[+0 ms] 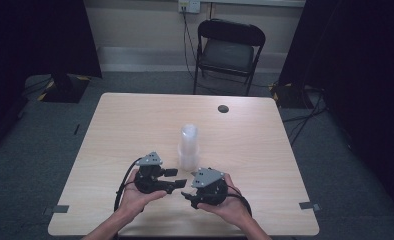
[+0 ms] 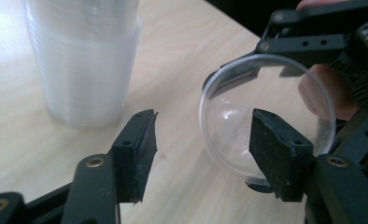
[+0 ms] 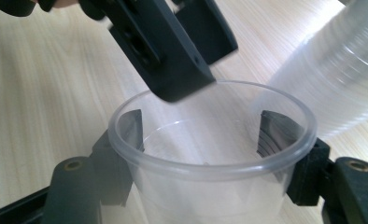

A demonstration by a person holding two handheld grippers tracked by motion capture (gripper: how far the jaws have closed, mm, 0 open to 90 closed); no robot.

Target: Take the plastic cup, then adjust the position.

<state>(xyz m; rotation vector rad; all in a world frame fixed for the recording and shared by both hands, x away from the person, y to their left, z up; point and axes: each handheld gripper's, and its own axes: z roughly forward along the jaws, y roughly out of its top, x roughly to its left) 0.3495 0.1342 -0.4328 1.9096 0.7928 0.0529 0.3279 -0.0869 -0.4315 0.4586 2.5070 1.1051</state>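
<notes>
A single clear plastic cup (image 3: 210,172) sits between the jaws of my right gripper (image 3: 201,135), which press on its sides just below the rim. In the left gripper view the cup (image 2: 247,93) lies on its side with its mouth facing me. My left gripper (image 2: 203,140) is open, and one jaw stands in front of the cup's mouth without pressing on it. In the right gripper view its jaws hang just above the rim. A tall stack of clear cups (image 1: 187,147) stands upright on the table just beyond both grippers (image 1: 177,179).
The light wooden table (image 1: 135,125) carries a small dark round disc (image 1: 223,108) near its far edge. A black folding chair (image 1: 227,50) stands behind the table. Black curtains hang at both sides. Both hands rest near the table's front edge.
</notes>
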